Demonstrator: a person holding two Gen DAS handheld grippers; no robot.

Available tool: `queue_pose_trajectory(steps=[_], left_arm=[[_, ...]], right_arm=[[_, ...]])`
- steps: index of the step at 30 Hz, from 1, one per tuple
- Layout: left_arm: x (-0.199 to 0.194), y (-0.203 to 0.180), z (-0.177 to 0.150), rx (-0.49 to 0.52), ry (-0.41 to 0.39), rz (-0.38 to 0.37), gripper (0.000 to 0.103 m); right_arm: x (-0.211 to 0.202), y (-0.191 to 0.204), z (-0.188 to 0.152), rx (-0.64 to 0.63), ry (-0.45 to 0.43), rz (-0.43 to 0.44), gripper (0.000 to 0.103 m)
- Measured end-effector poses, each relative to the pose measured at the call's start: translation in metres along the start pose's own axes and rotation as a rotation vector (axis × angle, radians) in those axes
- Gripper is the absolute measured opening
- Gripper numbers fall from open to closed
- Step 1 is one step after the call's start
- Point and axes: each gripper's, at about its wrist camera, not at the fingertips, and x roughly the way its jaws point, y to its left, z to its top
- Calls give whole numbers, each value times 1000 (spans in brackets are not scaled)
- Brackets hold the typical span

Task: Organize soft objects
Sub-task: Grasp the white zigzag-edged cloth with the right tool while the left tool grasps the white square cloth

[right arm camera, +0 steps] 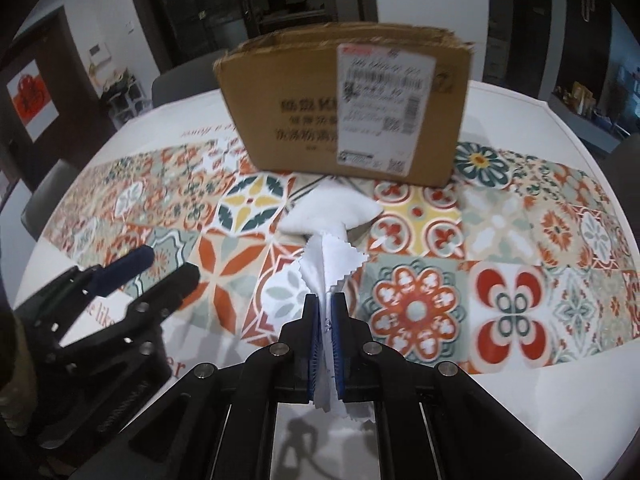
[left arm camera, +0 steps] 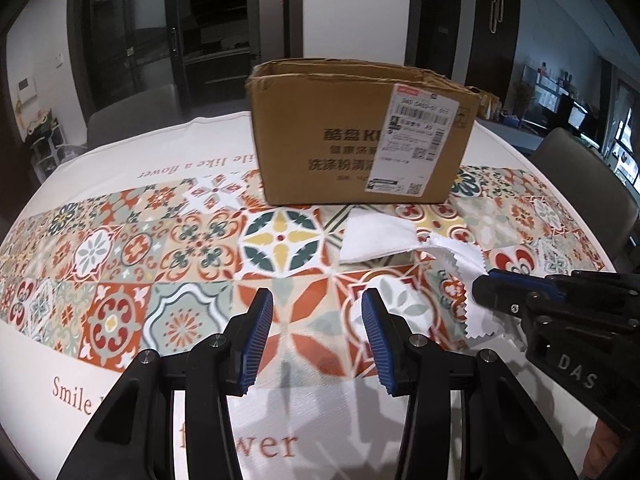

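the patterned tablecloth (left arm camera: 120, 280) covers the table, and on it stands the open cardboard box (left arm camera: 320, 148), the landmark for everything else. its inside is hidden from both cameras, so whether anything has already gone in cannot be told.

just in front of the box, toward its label side, lies a folded white cloth (left arm camera: 374, 240), flat on the tablecloth and untouched by either tool. nearer the cameras than that is a thin white cloth with zigzag edges (right arm camera: 324, 256); the right gripper (right arm camera: 325, 312) is closed tight on it, the fabric pinched between the blue pads and trailing out both ways, its far end reaching to the folded cloth.

the left gripper (left arm camera: 318, 332) hangs over the tablecloth well in front of the box, spread wide and holding nothing.

by my reading the job is early or midway: one cloth is gripped but not yet in the box, and the folded one still waits.
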Motion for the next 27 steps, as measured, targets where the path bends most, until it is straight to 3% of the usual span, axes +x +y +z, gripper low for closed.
queue_pose_trajectory(steps=[11, 17, 27], left_arm=[[17, -31, 23, 51, -27, -57, 50], [37, -42, 34, 71, -28, -69, 53], [85, -48, 42, 46, 41, -73, 62]], right_arm=[[-25, -24, 7, 28, -65, -34, 8], [-17, -47, 14, 70, -66, -53, 8], [12, -70, 29, 101, -45, -64, 8]])
